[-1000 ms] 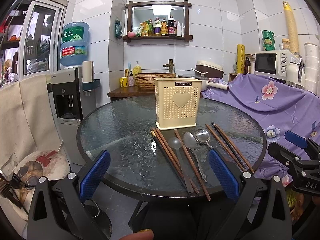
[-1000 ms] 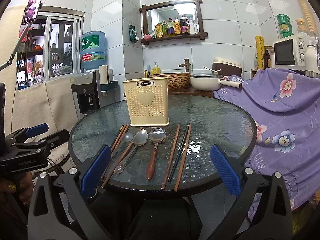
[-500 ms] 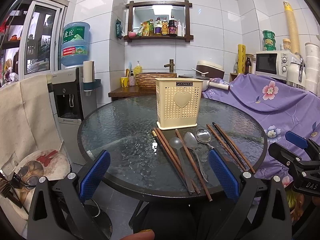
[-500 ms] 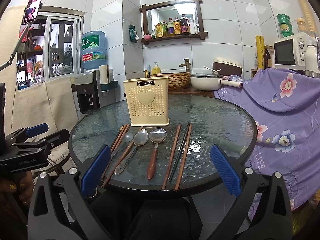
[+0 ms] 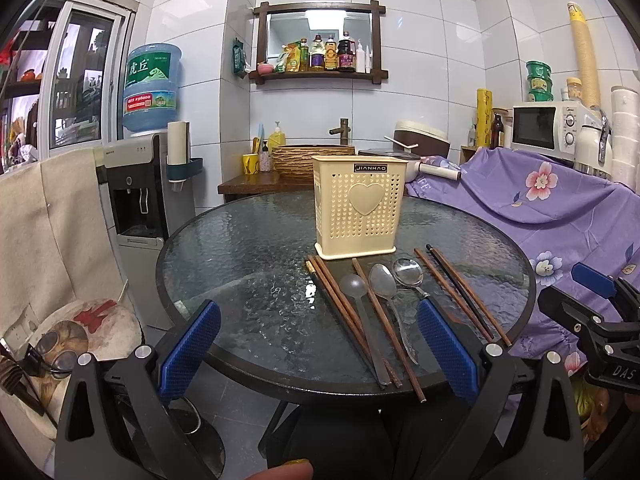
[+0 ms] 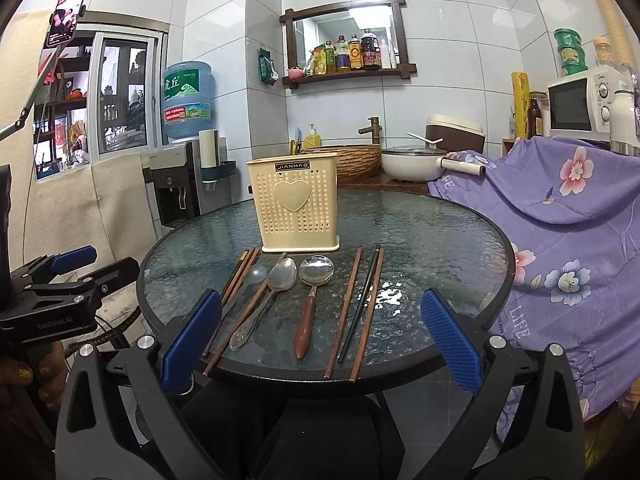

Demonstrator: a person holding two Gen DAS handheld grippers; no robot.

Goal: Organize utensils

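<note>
both our grippers — left gripper [image 5: 320,350] and right gripper [image 6: 320,342] — gape wide (empty), and the crowded chopsticks [image 6: 362,312] ahead risk a double pickup.

A home kitchen; tiled walls, microwave [image 6: 582,100], water dispenser [image 5: 138,184], condiment shelf [image 6: 348,74].

- Left gripper [image 5: 320,354]: black angular plastic frame, blue cross-hatched finger pads [image 5: 188,350], silver screws at the joints.
- Right gripper [image 6: 320,350]: same black frame and blue pads; white "DAS" lettering on its side.
- Gold-glitter nail polish on the person's fingers [image 6: 24,374].
</note>
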